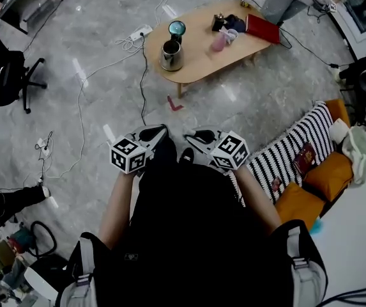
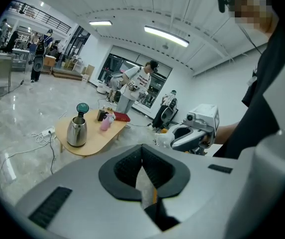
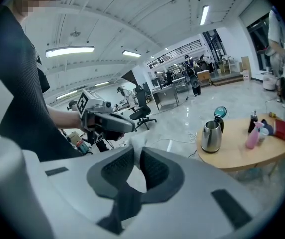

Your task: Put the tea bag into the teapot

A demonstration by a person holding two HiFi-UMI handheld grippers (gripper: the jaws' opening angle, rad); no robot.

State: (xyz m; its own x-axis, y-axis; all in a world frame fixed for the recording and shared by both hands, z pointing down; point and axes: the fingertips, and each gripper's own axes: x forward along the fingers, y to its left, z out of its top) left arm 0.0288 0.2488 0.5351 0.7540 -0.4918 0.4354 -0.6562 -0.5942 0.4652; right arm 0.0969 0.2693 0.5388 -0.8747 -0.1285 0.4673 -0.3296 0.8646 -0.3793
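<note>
Judging by how things lie, the carrying step is in hand, and the tea bag has not yet been brought to the teapot. Nearest, the left gripper (image 2: 143,159) is seen with its fingers closed flat on a pale tea bag (image 2: 145,185) with a yellow edge, which is pinched thin between them. The right gripper (image 3: 136,156) is likewise closed, on a white crumpled piece (image 3: 135,142) that stands up out of its fingers. Whether this belongs to the same tea bag or is a wrapper cannot be told.

Both grippers are held low and close in front of the person's body, side by side and angled inward toward each other, with the forearms bent. Well beyond them, across open floor, the bench (image 1: 203,59) is seen. At its left end the steel teapot (image 1: 172,55) stands upright with its teal lid (image 1: 177,27) tipped open.

A walk up to the bench is called for next. The left gripper would then have to be raised over the open mouth and the bag released there.
</note>
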